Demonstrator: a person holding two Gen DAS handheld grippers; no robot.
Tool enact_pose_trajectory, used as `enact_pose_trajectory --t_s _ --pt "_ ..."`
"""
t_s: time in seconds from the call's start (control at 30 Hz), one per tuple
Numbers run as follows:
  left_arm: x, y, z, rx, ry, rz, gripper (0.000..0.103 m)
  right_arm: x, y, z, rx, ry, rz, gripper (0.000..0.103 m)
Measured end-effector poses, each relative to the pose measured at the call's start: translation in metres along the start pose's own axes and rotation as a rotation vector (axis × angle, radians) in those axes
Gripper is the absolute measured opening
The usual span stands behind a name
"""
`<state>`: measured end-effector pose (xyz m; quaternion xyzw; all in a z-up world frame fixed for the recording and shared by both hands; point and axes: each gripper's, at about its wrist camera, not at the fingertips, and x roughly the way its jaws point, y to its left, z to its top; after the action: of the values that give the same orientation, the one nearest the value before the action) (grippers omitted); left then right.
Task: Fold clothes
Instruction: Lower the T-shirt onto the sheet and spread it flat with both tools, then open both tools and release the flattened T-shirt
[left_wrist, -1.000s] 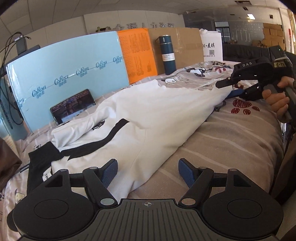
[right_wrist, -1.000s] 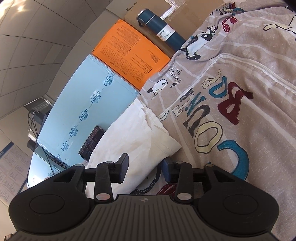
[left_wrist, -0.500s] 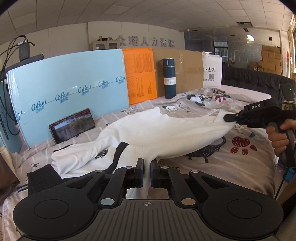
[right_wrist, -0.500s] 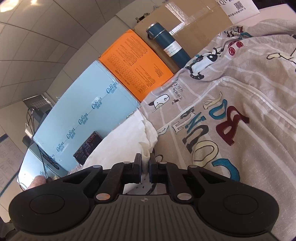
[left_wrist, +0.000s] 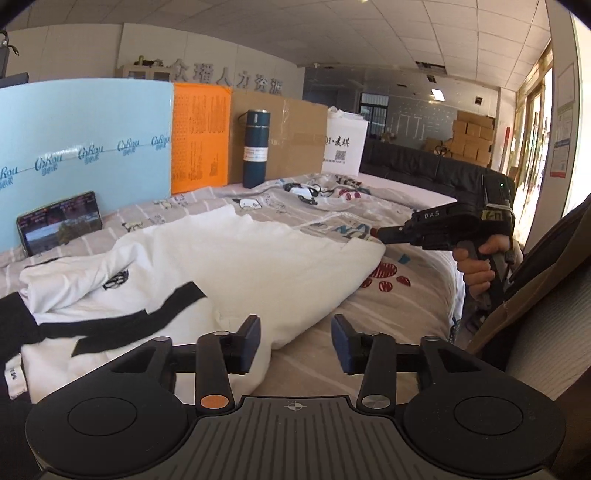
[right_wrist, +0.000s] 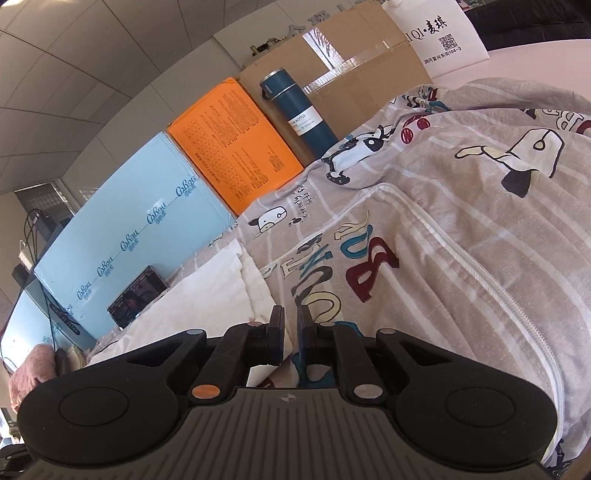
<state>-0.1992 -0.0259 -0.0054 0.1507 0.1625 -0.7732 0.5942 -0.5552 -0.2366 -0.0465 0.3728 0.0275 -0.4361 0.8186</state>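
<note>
A bed covered by a beige striped cartoon-print quilt is filling most of both views. On the quilt, a white T-shirt with black bands is lying folded over itself, its bulk spreading toward the pale blue board propped at the far edge of the bed. Next along from the pale blue board, an orange box, brown cardboard and a white paper bag are standing in a row. In front of the cardboard, a dark blue flask is standing upright. A phone is leaning against the pale blue board, screen lit.

The left tool is hovering at the T-shirt's near edge, its jaws having just been opening and now standing apart with nothing between them. The right tool, held by a hand, is sitting at the T-shirt's far corner; its jaws are nearly together, a narrow gap showing, and have just eased slightly apart, with no cloth visibly pinched.
</note>
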Motion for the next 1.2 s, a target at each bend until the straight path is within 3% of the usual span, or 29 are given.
enact_pose_trajectory --t_s 0.03,0.1,0.17,0.27,0.4,0.5,0.57,0.63,0.67,0.73,0.8,0.83,1.0,1.2 --pt "0.0 0.009 0.002 -0.013 -0.002 0.069 0.058 0.002 0.004 0.001 -0.02 0.001 0.012 0.017" --pt "0.001 0.027 0.006 -0.04 -0.007 0.208 0.058 0.008 0.016 0.004 -0.064 0.01 0.064 0.04" --pt "0.008 0.051 0.006 -0.061 0.028 0.357 0.057 0.021 0.036 0.006 -0.118 0.057 0.168 0.041" --pt "0.022 0.075 0.002 -0.1 0.11 0.394 0.058 0.041 0.069 0.008 -0.203 0.132 0.324 0.053" --pt "0.034 0.075 -0.007 -0.076 0.177 0.328 0.058 0.073 0.135 -0.012 -0.369 0.263 0.526 0.065" --pt "0.036 0.067 -0.014 -0.025 0.199 0.301 0.053 0.097 0.173 -0.031 -0.472 0.358 0.581 0.066" --pt "0.032 0.064 -0.016 -0.006 0.188 0.28 0.027 0.114 0.196 -0.043 -0.542 0.421 0.611 0.066" --pt "0.027 0.062 -0.017 0.007 0.171 0.265 0.013 0.128 0.208 -0.054 -0.6 0.476 0.599 0.066" --pt "0.023 0.062 -0.016 0.006 0.153 0.251 0.012 0.134 0.21 -0.06 -0.62 0.506 0.595 0.065" --pt "0.01 0.062 -0.015 -0.011 0.096 0.209 0.011 0.141 0.211 -0.067 -0.636 0.548 0.597 0.059" --pt "-0.006 0.061 -0.015 -0.042 0.027 0.151 0.01 0.137 0.207 -0.07 -0.641 0.557 0.627 0.044" --pt "-0.014 0.06 -0.014 -0.058 -0.011 0.115 0.009 0.135 0.205 -0.071 -0.643 0.556 0.643 0.042" --pt "-0.057 0.043 -0.018 -0.092 -0.164 -0.082 0.009 0.11 0.199 -0.063 -0.605 0.546 0.805 0.018" --pt "-0.083 0.02 -0.033 -0.177 -0.207 -0.221 0.009 0.064 0.193 -0.062 -0.574 0.575 0.981 0.012"
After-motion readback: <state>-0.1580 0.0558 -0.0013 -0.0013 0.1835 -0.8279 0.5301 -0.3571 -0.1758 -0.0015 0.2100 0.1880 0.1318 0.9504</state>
